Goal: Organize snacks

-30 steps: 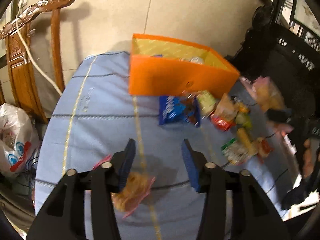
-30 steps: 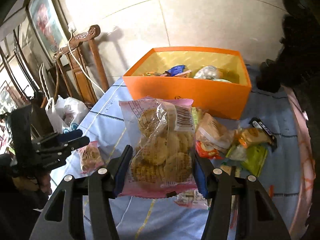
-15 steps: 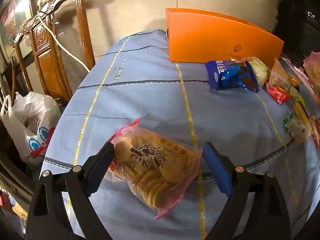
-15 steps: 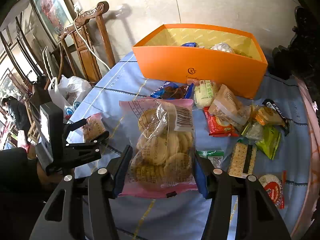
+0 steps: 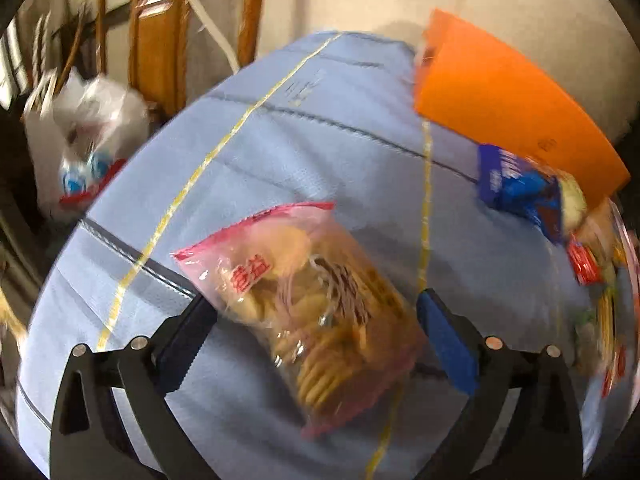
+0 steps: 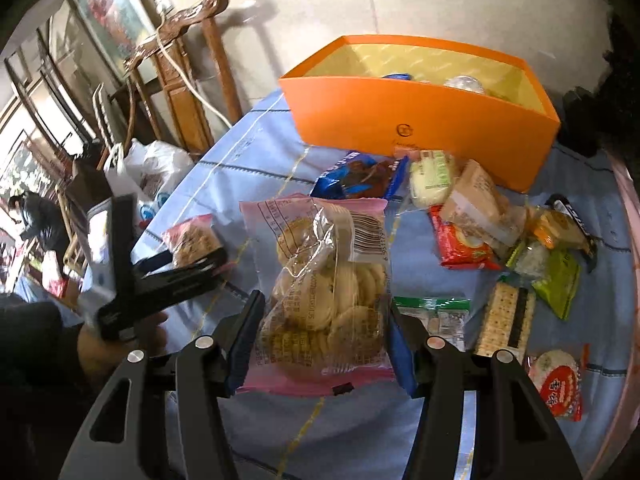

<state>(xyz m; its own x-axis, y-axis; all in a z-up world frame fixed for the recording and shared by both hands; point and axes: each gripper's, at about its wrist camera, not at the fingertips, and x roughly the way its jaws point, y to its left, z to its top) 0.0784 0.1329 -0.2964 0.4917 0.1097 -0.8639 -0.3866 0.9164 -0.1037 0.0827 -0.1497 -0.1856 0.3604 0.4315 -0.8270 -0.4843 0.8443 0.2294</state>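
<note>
Closing in since before, the left gripper (image 5: 316,332) has its jaws around a pink cracker bag (image 5: 308,304); whether they clamp it I cannot tell. The right gripper (image 6: 324,344) is clamped on another cracker pack (image 6: 324,276).

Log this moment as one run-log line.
left gripper: shut on small cracker bag | right gripper: shut on large cracker bag | orange box: partly filled | loose snacks on table

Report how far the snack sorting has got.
Done: a few snacks already lie inside the orange box. In hand: the right gripper is shut on a pink-edged cracker bag; the left gripper brackets a second cracker bag, grip unclear through blur. Left: the blue cookie pack, red packet and the other packets on the blue tablecloth.
</note>
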